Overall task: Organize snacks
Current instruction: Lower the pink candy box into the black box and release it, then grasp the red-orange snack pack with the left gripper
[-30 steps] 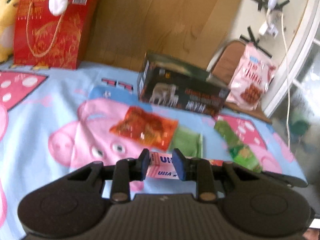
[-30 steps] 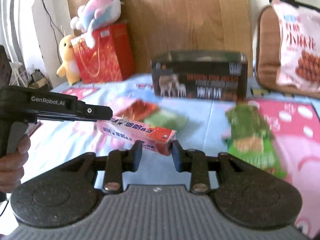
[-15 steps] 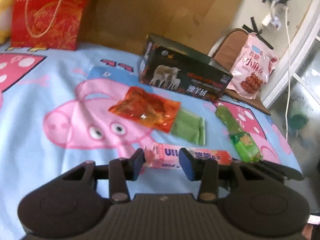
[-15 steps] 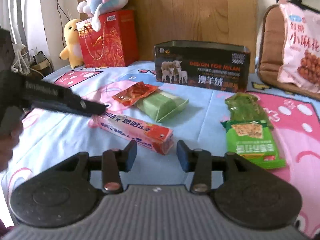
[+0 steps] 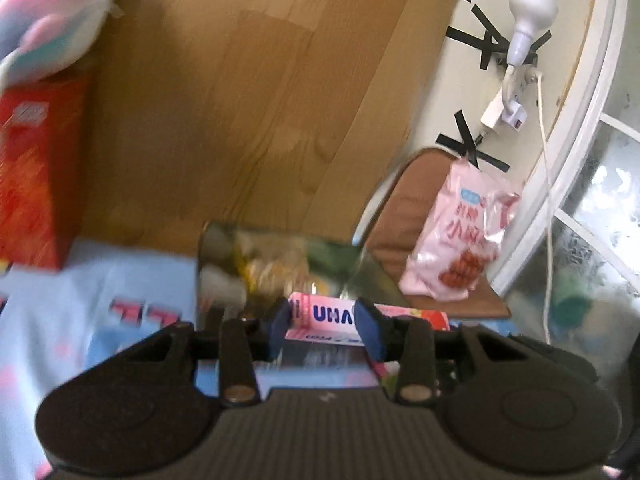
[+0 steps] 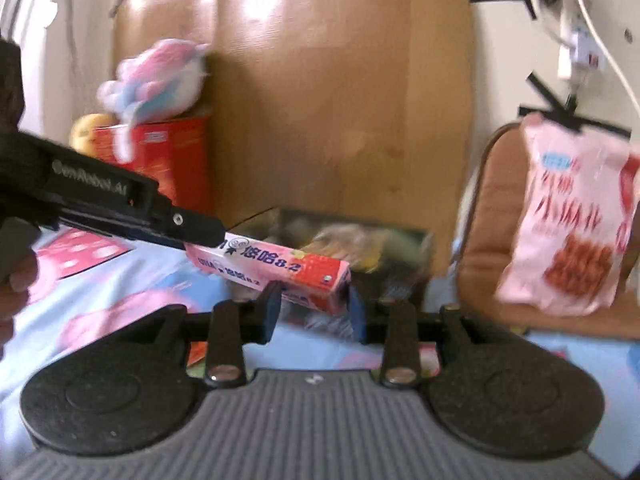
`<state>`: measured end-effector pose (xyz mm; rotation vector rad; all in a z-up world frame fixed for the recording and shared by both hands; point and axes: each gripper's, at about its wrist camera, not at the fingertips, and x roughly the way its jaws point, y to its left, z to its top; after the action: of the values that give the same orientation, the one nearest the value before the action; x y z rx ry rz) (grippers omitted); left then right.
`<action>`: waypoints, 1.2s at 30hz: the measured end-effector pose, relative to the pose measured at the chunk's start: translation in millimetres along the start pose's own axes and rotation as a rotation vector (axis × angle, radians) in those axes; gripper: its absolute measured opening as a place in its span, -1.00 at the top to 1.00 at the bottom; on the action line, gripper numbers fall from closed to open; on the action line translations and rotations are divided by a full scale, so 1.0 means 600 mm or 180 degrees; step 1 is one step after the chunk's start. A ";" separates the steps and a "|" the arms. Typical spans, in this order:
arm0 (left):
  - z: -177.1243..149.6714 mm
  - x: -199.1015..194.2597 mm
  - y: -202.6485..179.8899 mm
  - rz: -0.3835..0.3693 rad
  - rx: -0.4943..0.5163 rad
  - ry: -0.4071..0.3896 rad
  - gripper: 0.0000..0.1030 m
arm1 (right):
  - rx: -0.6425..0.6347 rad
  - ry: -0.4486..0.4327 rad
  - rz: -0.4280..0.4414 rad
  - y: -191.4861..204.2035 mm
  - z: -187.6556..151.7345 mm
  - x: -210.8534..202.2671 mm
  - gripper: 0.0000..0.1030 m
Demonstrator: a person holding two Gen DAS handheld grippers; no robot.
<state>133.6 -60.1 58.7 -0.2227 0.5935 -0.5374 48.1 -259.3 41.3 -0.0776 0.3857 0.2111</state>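
A long pink candy box point(image 5: 316, 308) hangs in the air between both grippers, just in front of and above the open dark box point(image 5: 280, 236). My left gripper point(image 5: 323, 322) is shut on the end marked UHA, with both blue pads pressing its sides. In the right wrist view the candy box point(image 6: 280, 264) slants toward me. My right gripper point(image 6: 314, 300) is closing on its red end, and the pads touch it. The left gripper's fingers point(image 6: 188, 226) hold the far end. The dark box point(image 6: 400, 236) holds several blurred snack packs.
A red gift bag point(image 5: 36, 184) with a plush toy point(image 5: 48, 32) on top stands at the back left against the wooden headboard. A pink snack bag point(image 6: 572, 220) leans on a brown chair at right. A bulb point(image 5: 528, 8) and cables hang on the wall. A hand point(image 6: 16, 276) holds the left gripper.
Half a second ago the candy box lay low over the sheet between wider jaws. Both grippers have since closed on it, then risen and moved forward with it toward the dark box.
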 end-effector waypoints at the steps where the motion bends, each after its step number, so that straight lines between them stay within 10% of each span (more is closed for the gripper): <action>1: 0.010 0.019 -0.002 0.0015 0.0014 0.0004 0.31 | 0.0010 0.0005 -0.0015 -0.010 0.006 0.014 0.24; 10: 0.028 0.138 -0.010 0.0205 -0.0123 0.0156 0.30 | 0.0183 0.0174 -0.0237 -0.073 0.020 0.132 0.13; 18: 0.006 0.051 0.004 0.0111 -0.0143 0.0005 0.27 | 0.0873 0.0039 -0.0052 -0.123 0.002 0.046 0.12; 26: -0.074 -0.042 0.110 0.0507 -0.0381 0.0257 0.26 | 0.0895 0.0648 0.0844 -0.020 -0.084 0.004 0.13; 36: -0.146 -0.073 0.168 0.0453 -0.0898 0.0449 0.26 | 0.0688 0.0818 0.0939 0.064 -0.043 0.075 0.21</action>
<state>93.9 44.0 -26.6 -0.4085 0.8167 -0.3318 71.0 -216.0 -1.3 0.1681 0.6744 0.4515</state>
